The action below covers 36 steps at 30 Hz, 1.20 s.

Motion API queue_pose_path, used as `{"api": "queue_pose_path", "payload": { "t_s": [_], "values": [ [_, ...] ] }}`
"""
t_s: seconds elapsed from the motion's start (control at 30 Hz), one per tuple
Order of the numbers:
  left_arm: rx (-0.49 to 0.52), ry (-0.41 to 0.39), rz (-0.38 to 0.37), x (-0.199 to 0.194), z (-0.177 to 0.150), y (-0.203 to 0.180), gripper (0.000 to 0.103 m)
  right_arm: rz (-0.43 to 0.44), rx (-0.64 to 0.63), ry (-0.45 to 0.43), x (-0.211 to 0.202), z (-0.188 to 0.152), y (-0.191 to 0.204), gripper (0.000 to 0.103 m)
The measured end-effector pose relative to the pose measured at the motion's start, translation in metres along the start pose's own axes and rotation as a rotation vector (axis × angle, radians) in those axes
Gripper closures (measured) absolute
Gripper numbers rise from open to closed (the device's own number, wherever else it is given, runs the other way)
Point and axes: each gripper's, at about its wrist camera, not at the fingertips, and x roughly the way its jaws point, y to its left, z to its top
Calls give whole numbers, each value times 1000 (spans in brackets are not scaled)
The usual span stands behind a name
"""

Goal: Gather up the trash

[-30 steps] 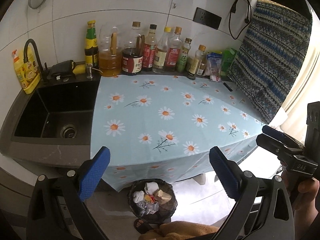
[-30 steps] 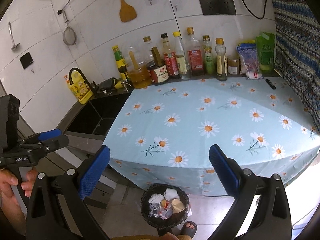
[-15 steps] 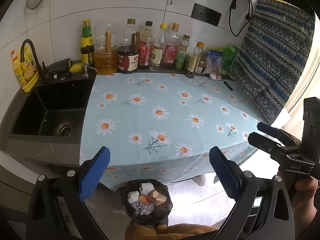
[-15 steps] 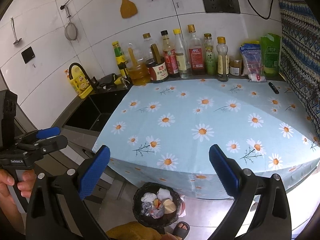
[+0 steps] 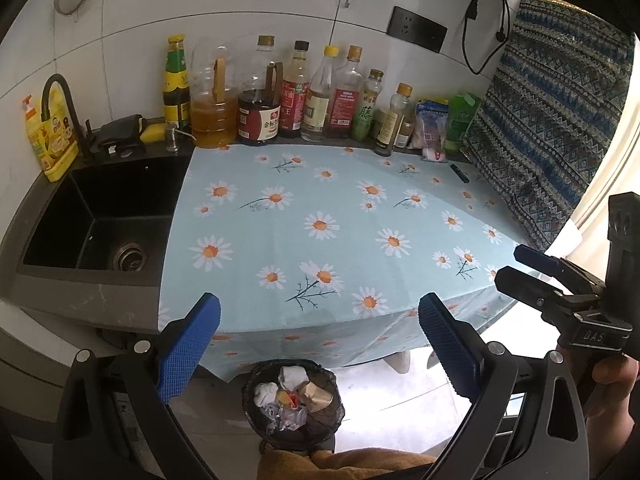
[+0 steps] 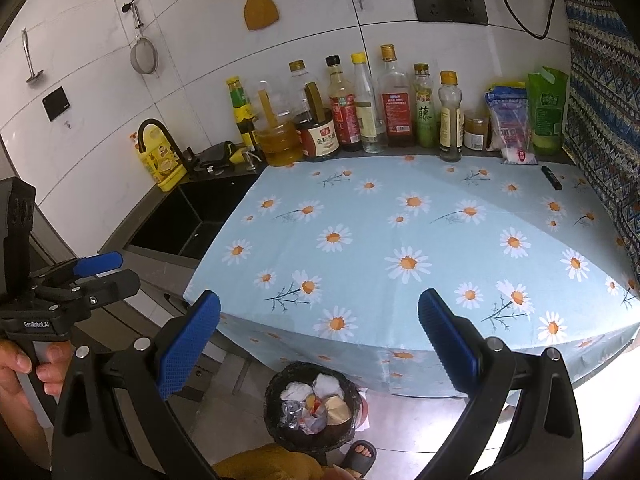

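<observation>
A black mesh trash bin point(image 5: 294, 404) point(image 6: 314, 404) stands on the floor below the counter's front edge, holding crumpled white tissues, wrappers and a brown paper piece. My left gripper point(image 5: 318, 350) hovers open above the bin, nothing between its blue pads. My right gripper point(image 6: 318, 346) is also open and empty, held above the bin. Each gripper shows in the other's view at the side: the right one point(image 5: 516, 266) and the left one point(image 6: 116, 270). The daisy-print cloth point(image 5: 320, 224) on the counter carries no loose trash that I can see.
A row of sauce and oil bottles point(image 5: 280, 96) and packets point(image 6: 508, 120) lines the back wall. A black sink point(image 5: 96, 216) lies left of the cloth. A small black lighter-like item point(image 6: 551, 177) lies at the far right. A person's sandalled foot point(image 6: 360, 454) is beside the bin.
Both grippers have pulled back and drifted slightly, so the bin sits a bit differently in view. Both stay open and empty.
</observation>
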Motion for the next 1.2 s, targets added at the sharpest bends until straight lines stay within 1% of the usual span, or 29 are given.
{"api": "queue_pose_path", "payload": {
  "t_s": [0.27, 0.47, 1.2],
  "values": [
    [-2, 12, -16, 3, 1, 0, 7, -2, 3, 3, 0, 0, -1, 5],
    [-2, 8, -13, 3, 0, -1, 7, 0, -4, 12, 2, -3, -3, 5],
    [-12, 16, -15, 9, 1, -4, 7, 0, 9, -1, -1, -2, -11, 5]
  ]
}}
